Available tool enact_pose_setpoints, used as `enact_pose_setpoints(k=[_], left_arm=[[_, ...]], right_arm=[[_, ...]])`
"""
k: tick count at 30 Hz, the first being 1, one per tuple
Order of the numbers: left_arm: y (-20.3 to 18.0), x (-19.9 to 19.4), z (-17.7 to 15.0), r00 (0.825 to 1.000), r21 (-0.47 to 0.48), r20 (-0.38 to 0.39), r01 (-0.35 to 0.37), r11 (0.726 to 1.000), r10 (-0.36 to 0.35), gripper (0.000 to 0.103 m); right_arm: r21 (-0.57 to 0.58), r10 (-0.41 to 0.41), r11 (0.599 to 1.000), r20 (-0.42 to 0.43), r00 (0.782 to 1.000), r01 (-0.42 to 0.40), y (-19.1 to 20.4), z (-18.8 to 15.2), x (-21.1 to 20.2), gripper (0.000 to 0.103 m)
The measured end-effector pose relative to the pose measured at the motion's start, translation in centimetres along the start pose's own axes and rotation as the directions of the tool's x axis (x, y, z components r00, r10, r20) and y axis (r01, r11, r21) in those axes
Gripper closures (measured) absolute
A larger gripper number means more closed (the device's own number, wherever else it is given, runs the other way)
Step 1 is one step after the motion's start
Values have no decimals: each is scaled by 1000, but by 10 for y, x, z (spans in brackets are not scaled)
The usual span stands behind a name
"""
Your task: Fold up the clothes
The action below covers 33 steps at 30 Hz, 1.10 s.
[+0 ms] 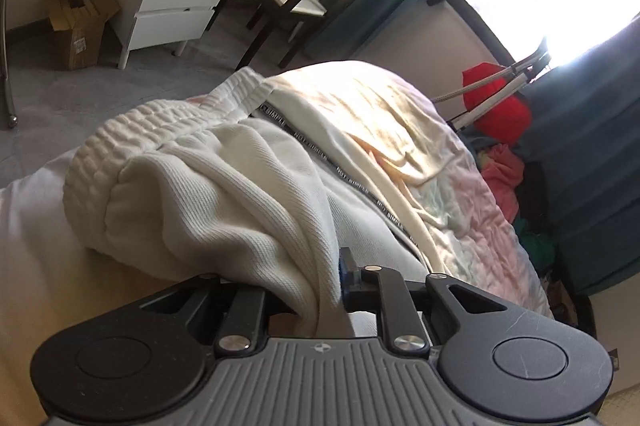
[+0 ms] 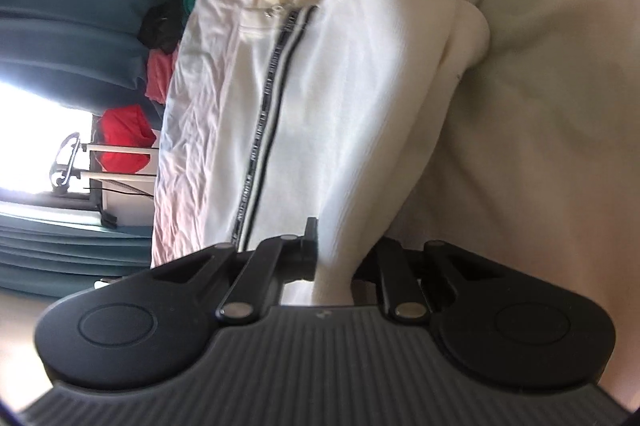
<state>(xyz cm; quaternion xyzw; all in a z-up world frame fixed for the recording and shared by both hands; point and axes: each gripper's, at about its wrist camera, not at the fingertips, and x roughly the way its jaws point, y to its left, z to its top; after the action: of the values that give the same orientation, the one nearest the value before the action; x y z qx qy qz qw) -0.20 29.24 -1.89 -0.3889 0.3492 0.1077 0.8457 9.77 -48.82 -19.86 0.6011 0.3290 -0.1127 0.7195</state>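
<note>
On the bed's (image 1: pixel 460 186) pastel quilt, white track pants (image 1: pixel 224 186) lie half-folded, waistband doubled over; left gripper (image 1: pixel 320 282) and right gripper (image 2: pixel 334 258) each pinch fabric. Judged midway: final folds and smoothing remain.

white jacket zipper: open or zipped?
Cannot tell. The zipper tape runs down the white jacket, pull at its far end; teeth too blurred.
</note>
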Motion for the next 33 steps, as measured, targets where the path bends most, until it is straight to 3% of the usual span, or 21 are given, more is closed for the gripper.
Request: enact_pose_setpoints(k=[2, 4, 5, 7, 8, 13, 19, 22, 26, 33], left_arm=[[-8, 6, -1, 999, 27, -28, -33, 999, 33, 63], [-15, 7, -3, 995, 75, -58, -79, 994, 83, 31], [-18, 4, -4, 989, 107, -70, -121, 987, 128, 28], [-22, -6, -8, 972, 168, -86, -203, 965, 220, 26], [-24, -13, -10, 970, 191, -92, -203, 960, 223, 26], [-50, -54, -21, 982, 287, 7, -182, 941, 188, 19], [-116, -64, -58, 987, 423, 154, -110, 900, 49, 13], [-152, -42, -84, 985, 481, 173, -66, 874, -21, 13], [-195, 10, -118, 989, 550, 125, 0, 835, -82, 12], [-230, 106, -168, 995, 642, 85, -10, 767, -59, 12]], right_arm=[[36, 16, 999, -10, 1000, -16, -6, 1, 1, 85], [71, 17, 997, -14, 1000, -16, -11, 3, 1, 77], [84, 24, 996, -8, 1000, -24, -14, 4, 0, 74], [102, 44, 994, 1, 999, -44, -16, 5, -1, 68], [109, 54, 993, 2, 999, -54, -17, 6, -1, 64], [116, 70, 991, 25, 997, -73, -17, 5, 0, 59], [126, 100, 986, 55, 993, -106, -19, 8, -5, 57], [150, 114, 981, 75, 991, -124, -23, 10, -7, 57], [179, 137, 971, 115, 984, -156, -26, 13, -13, 57], [178, 125, 972, 149, 981, -151, -32, 16, -19, 57]])
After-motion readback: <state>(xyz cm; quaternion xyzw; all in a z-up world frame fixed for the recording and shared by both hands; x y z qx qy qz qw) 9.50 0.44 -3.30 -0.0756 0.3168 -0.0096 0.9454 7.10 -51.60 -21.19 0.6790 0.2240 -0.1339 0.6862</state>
